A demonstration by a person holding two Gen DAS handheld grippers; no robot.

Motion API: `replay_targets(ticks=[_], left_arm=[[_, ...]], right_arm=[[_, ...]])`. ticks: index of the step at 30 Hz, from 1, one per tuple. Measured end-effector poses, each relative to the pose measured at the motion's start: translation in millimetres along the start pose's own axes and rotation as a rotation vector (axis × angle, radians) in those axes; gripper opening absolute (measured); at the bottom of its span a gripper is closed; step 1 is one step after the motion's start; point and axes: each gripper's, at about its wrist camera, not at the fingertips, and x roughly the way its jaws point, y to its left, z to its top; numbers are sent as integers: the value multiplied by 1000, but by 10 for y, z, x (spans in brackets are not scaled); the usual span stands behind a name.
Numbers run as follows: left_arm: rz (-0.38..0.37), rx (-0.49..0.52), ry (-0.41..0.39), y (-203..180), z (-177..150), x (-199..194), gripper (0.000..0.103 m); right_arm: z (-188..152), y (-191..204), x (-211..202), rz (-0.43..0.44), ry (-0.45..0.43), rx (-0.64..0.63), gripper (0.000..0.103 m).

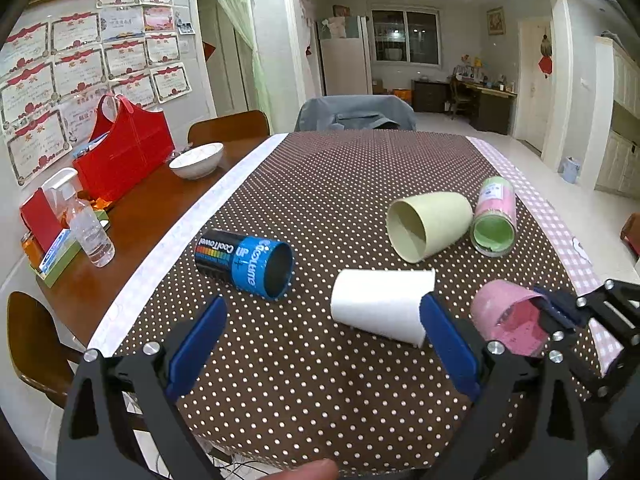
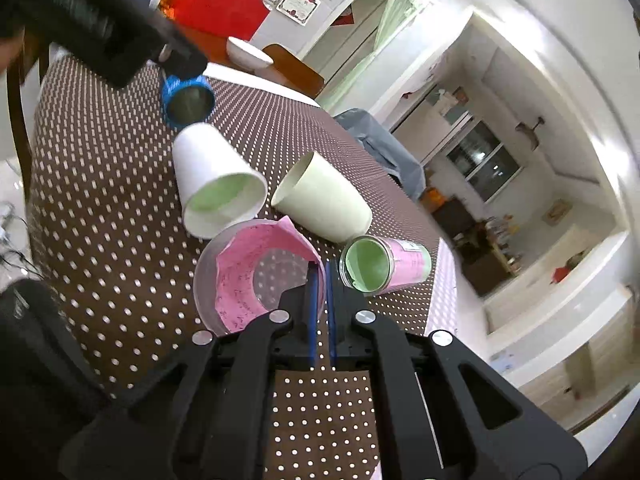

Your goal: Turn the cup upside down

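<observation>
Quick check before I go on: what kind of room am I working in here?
Most likely a home dining area. A wooden dining table carries a dotted tablecloth and a white bowl, chairs stand around it, framed certificates cover the wall, and a fridge stands further back.

The blue-and-black can [image 1: 244, 263], lying on its side toward the left edge of the dotted cloth [image 1: 320, 184], carries the only print that reads clearly: "CoolTowel" in white on its black part, beside a row of coloured bars, and "UP" with what looks like "doLume" in white on its blue band. The pink-and-green tube [image 1: 495, 216] near the cloth's right edge has a small white label, too small to read. The certificates [image 1: 80, 68] on the wall carry red headings and lines of print, none legible.
</observation>
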Motion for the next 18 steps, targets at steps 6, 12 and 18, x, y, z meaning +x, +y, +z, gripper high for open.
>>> replay_targets(ticks=[6, 12, 18], left_arm=[[2, 12, 19, -27, -57, 4, 95], [2, 14, 16, -22, -70, -22, 95], [1, 14, -6, -26, -60, -113, 95]], right_arm=[[-83, 260, -29, -44, -13, -79, 13], [-67, 150, -316, 52, -73, 40, 78], [-120, -271, -405, 184, -61, 328, 89]])
